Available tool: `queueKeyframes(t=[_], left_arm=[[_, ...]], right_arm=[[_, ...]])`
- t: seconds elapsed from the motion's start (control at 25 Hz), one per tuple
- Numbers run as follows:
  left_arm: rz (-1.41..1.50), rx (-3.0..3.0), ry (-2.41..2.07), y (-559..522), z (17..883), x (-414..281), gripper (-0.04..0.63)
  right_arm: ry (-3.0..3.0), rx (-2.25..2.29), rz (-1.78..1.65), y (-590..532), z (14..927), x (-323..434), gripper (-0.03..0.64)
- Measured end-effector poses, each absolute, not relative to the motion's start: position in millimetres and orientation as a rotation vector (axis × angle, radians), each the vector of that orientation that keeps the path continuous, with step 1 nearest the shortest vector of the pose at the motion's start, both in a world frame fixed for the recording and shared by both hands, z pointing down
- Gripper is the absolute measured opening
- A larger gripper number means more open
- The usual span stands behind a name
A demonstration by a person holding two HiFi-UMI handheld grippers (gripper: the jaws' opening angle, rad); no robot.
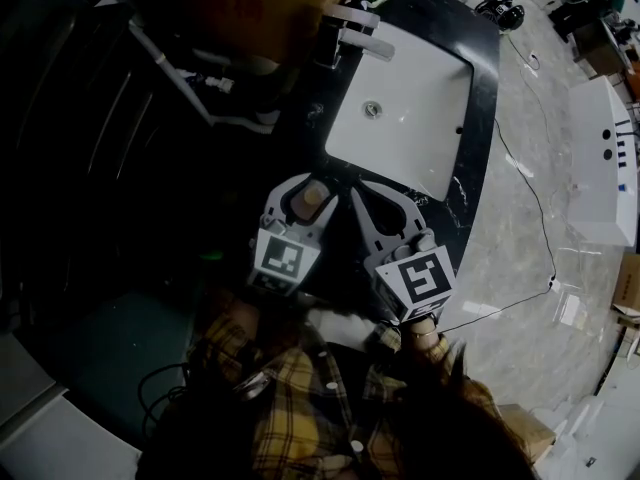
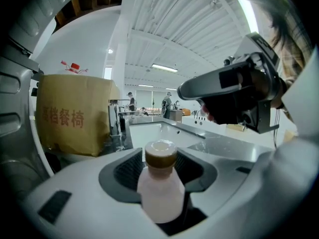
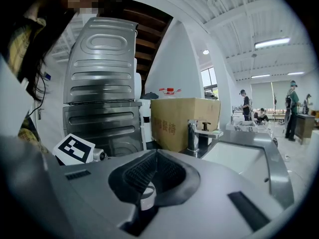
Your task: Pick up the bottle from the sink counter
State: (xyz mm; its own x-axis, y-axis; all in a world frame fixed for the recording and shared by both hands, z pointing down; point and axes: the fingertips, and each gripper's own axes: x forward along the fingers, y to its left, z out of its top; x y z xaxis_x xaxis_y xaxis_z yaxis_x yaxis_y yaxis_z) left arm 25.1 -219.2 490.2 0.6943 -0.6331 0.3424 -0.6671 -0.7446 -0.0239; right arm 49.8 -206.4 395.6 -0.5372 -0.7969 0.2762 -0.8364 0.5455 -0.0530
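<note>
The bottle (image 2: 162, 193), small and pale with a brown cap (image 2: 160, 156), stood upright near the front of the black sink worktop (image 1: 480, 88), just before the white basin (image 1: 410, 118). It sat between the fingers (image 2: 124, 171) of the left gripper (image 1: 312, 183). They were spread to either side of its body, close but not visibly clamped on it.

It looked like light plastic, smooth and rounded, so it would probably slip or tip under a loose or high pinch. The wide body below the shoulder seemed the better hold, not the narrow neck or cap.

The right gripper (image 3: 155, 156) hung just beside it, fingers pressed together on nothing.

Only the head view showed the bottle's place against the basin and faucet (image 1: 352, 30). Only the left gripper view showed its full shape, though its base was hidden there. The cardboard box (image 2: 75, 116) stood behind.
</note>
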Motion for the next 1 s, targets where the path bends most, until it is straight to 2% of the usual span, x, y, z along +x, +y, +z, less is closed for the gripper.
queueKeyframes(t=[0.28,0.44,1.0], left_arm=[[0.551,2.833,-1.040,-217.2,488.4,28.0,0.177],[0.557,2.860,-1.016,-217.1,487.9,28.2,0.126],[0.602,2.870,-0.943,-216.1,490.8,29.1,0.122]], right_arm=[[-2.562,1.391,0.268,-204.7,395.4,49.1,0.017],[-2.560,1.397,0.266,-203.5,395.3,48.6,0.017],[-2.558,1.405,0.229,-202.2,389.5,47.9,0.017]])
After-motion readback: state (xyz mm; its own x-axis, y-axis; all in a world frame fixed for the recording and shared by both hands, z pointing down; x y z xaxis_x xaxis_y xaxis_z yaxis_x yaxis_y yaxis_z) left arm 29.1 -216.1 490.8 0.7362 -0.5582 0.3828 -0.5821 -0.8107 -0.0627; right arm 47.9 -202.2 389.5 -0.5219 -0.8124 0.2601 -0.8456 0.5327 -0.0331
